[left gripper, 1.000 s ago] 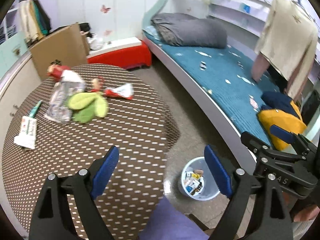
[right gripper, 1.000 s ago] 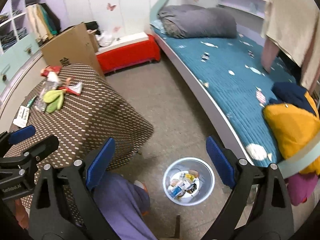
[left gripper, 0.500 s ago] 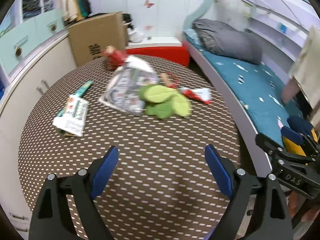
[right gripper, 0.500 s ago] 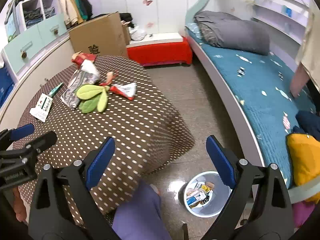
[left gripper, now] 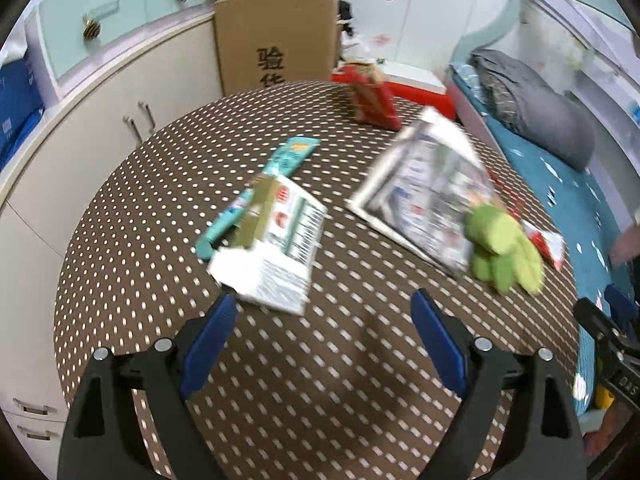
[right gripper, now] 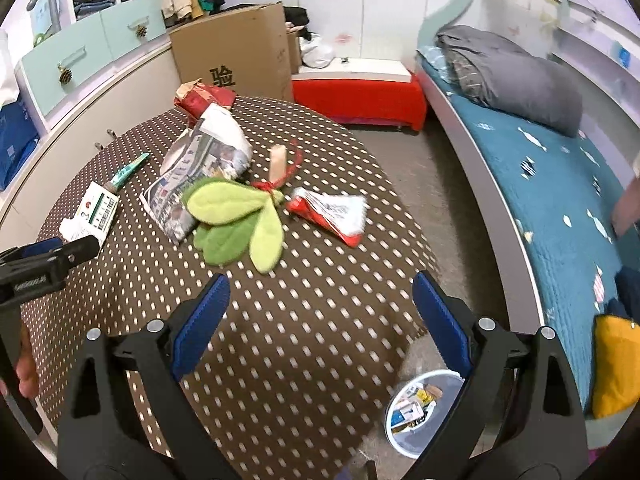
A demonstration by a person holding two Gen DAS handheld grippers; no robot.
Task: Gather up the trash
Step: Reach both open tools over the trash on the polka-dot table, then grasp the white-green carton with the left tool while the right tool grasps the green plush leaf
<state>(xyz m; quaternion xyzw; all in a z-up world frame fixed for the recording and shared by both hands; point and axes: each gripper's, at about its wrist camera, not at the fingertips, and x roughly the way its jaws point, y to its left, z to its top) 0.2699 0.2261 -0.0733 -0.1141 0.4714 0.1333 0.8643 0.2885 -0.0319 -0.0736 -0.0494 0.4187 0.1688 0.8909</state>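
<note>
My left gripper is open and empty over the brown dotted tablecloth. Its left fingertip is just short of a flattened white-and-green carton. A teal tube lies behind the carton. To the right lie a crumpled newspaper, a green plush leaf toy and a red-and-white wrapper. My right gripper is open and empty, above the table's near side, short of the plush toy and wrapper. A white trash bin with several scraps stands on the floor below.
A red bag sits at the table's far edge, before a cardboard box. A red ribbon with a tag lies by the newspaper. Cabinets run along the left, and a bed along the right.
Both views swung from the floor and bin toward the tabletop. The left gripper moved left and closer over the table, up to the carton. Both grippers stayed open.
</note>
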